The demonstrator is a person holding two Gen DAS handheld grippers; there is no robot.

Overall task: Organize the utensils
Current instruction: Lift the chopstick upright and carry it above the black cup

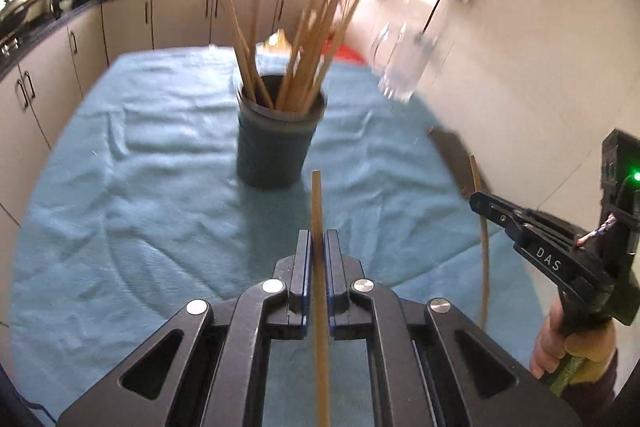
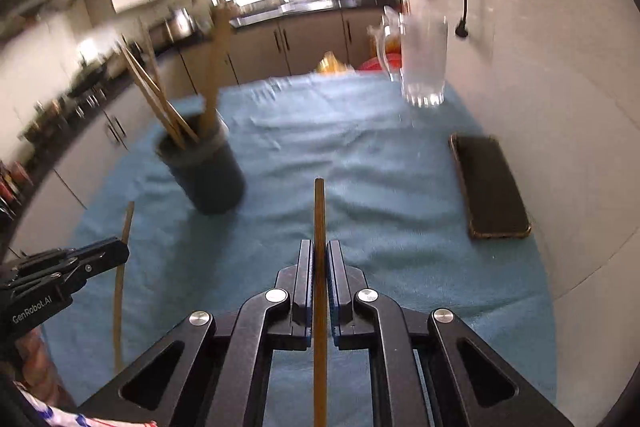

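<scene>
Both jaws are clamped, left gripper [image 1: 318, 243] and right gripper [image 2: 319, 251] each on one chopstick [image 1: 318, 211] pointing straight ahead. The dark holder [image 1: 276, 139] stands ahead on the worktop [image 1: 140, 187], nearer the left gripper.

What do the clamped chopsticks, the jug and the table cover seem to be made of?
Chopsticks: probably bamboo or wood, tan and matte. Jug: clear glass or plastic, since the wall shows through it. Table cover: soft teal cloth, towel-like, fuzzy and wrinkled.
</scene>
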